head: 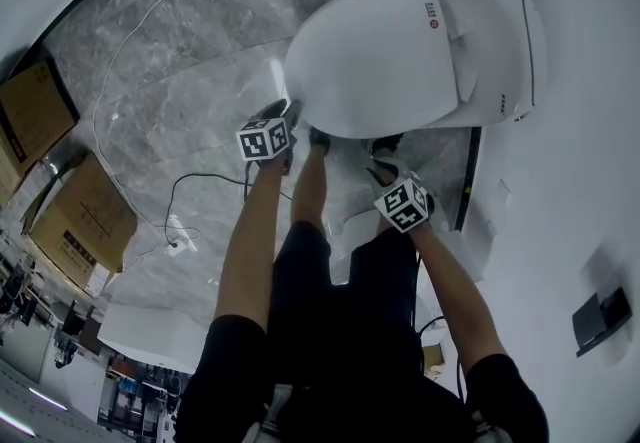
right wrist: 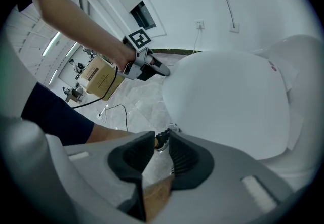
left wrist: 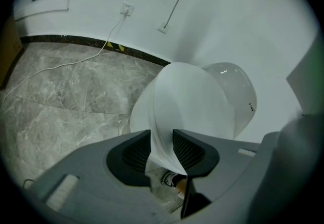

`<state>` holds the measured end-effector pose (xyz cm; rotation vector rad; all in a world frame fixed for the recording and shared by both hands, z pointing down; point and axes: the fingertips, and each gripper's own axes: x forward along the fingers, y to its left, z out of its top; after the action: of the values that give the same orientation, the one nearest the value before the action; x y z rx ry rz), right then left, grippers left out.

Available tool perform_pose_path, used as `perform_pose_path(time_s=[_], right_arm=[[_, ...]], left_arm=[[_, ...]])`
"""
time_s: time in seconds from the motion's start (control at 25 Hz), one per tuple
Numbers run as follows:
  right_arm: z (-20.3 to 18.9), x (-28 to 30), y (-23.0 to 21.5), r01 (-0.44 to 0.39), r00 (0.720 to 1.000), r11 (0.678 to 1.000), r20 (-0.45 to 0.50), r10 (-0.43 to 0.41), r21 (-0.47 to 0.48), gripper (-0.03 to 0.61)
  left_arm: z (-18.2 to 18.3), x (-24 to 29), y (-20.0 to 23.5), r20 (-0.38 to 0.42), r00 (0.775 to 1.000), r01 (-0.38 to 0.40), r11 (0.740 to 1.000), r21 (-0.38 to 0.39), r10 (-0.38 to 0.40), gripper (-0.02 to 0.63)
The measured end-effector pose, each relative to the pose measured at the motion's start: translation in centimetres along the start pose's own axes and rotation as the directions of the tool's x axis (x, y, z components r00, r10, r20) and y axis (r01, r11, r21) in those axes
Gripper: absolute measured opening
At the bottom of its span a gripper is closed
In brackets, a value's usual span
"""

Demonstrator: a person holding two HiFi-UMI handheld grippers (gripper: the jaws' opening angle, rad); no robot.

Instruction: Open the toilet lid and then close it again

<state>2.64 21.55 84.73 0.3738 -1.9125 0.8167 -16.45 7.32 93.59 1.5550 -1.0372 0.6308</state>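
Observation:
The white toilet lid (head: 385, 61) lies low over the bowl, its rounded front edge toward me. My left gripper (head: 290, 116) is at the lid's front left edge. In the left gripper view the lid (left wrist: 195, 101) rises straight ahead and its thin rim fills the gap of the left gripper (left wrist: 162, 134), touching both pads. My right gripper (head: 385, 156) hangs just in front of the lid's front right edge, apart from it. In the right gripper view the right gripper (right wrist: 162, 139) stands open with only floor and a shoe showing through; the lid (right wrist: 228, 101) is to the right and the left gripper (right wrist: 162, 70) is beyond.
A white wall runs close along the toilet's right side, with a dark box (head: 600, 319) fixed to it. Cardboard boxes (head: 80, 221) stand at the left on the grey marble floor. A black cable (head: 190, 191) and a white cable (head: 140, 21) lie there. My shoes (head: 320, 139) stand before the bowl.

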Motion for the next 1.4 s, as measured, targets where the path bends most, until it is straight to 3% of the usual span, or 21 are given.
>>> perform_pose_path(time_s=[0.12,0.24,0.52,0.76,0.88,1.04,1.4], right_arm=[[-0.1,0.2,0.5,-0.011,1.000,0.999,-0.020,0.010,-0.053,0.095],[0.6,-0.2,0.5,-0.006,1.000,0.999,-0.006,0.005,-0.040,0.095],[2.9,-2.1,0.4,0.032,0.999,0.999,0.030,-0.031,-0.034,0.095],[6.5,-5.3,1.4,0.059,0.994,0.998,0.098,-0.057,-0.021,0.044],[7.8,-7.6,1.4,0.071,0.990,0.997,0.125,-0.068,-0.022,0.003],[9.6,-10.5,2.2,0.079,0.987,0.996,0.145,-0.074,-0.031,0.003],[15.9,-18.7,5.1,0.124,0.937,0.990,0.338,-0.094,-0.069,0.002]], left_arm=[[-0.1,0.2,-0.1,-0.051,0.999,-0.015,0.998,0.054,0.017,0.146],[0.2,0.3,-0.3,-0.084,0.996,-0.011,0.997,0.078,0.018,0.138],[-0.3,-2.4,-2.4,-0.056,0.998,0.016,0.998,0.068,-0.012,0.110],[0.9,-8.0,-5.0,-0.011,0.999,0.048,0.980,0.193,-0.046,0.029],[1.5,-10.1,-7.3,-0.035,0.996,0.085,0.957,0.278,-0.078,0.015],[2.4,-14.1,-10.9,-0.056,0.991,0.135,0.904,0.406,-0.123,0.011],[6.0,-23.1,-18.6,0.026,0.969,0.184,0.790,0.584,-0.244,0.011]])
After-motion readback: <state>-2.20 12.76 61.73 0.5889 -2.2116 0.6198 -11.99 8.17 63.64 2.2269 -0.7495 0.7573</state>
